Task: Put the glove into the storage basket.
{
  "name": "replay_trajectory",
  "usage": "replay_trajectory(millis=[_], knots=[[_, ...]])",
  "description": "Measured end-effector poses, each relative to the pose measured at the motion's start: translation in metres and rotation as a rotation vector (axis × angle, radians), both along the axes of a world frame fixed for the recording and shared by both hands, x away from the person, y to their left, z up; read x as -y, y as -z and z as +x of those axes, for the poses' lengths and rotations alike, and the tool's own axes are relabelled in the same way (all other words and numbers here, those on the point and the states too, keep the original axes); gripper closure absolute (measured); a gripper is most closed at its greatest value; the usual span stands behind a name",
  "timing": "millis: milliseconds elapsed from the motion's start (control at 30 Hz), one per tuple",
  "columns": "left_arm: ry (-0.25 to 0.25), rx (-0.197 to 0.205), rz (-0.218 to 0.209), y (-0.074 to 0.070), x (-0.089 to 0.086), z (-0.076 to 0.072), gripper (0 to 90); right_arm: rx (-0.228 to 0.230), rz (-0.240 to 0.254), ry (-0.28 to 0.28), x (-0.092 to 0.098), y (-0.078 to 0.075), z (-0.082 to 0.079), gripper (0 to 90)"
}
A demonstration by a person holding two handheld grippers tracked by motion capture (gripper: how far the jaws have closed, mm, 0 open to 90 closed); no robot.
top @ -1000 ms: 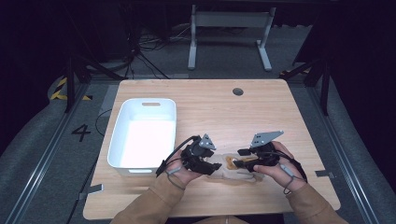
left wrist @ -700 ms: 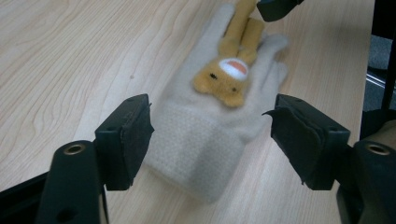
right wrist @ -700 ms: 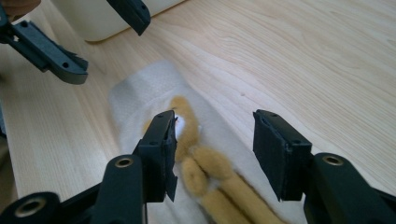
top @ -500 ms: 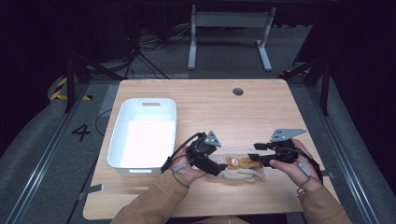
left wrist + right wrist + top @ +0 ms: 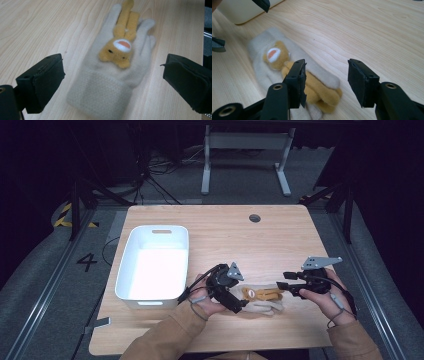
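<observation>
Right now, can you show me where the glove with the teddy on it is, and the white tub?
glove [image 5: 110, 82], left gripper view, on the cream cuff below the teddy.
teddy [image 5: 117, 51], left gripper view, on its face.
white tub [image 5: 152, 231], high view, on the far rim by the handle slot.

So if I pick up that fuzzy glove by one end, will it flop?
Probably. The glove looks like soft fleece lying flat on the table, so it should droop and weigh little. Its nap likely grips rather than slips, and it won't roll.
</observation>
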State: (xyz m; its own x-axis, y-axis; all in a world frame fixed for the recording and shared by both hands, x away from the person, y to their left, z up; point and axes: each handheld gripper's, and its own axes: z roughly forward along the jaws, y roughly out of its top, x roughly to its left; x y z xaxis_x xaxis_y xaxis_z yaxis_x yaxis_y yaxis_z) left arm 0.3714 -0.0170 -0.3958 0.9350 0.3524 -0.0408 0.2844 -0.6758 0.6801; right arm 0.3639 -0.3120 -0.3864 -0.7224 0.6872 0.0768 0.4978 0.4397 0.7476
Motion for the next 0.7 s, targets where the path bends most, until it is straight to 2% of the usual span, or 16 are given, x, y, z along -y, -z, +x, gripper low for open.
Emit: replay_trajectory(millis=[67, 167, 200, 467, 700], knots=[[-0.001, -0.003, 0.005, 0.002, 0.002, 0.0, 3.7, -0.004, 0.001, 0.005, 0.002, 0.0, 0.0, 49.7], [0.011, 0.011, 0.049, 0.008, 0.009, 0.001, 2.3, -0.004, 0.007, 0.022, 0.009, 0.0, -0.001, 49.7], [0.016, 0.013, 0.047, 0.009, 0.011, 0.002, 1.4, -0.005, 0.009, 0.034, 0.011, 0.0, -0.001, 49.7], [0.056, -0.006, 0.091, 0.023, 0.024, 0.007, 0.0, -0.005, 0.018, 0.054, 0.02, 0.001, -0.005, 49.3], [0.066, -0.016, 0.128, 0.034, 0.03, 0.013, 0.0, -0.011, 0.023, 0.064, 0.023, 0.002, -0.007, 49.1]])
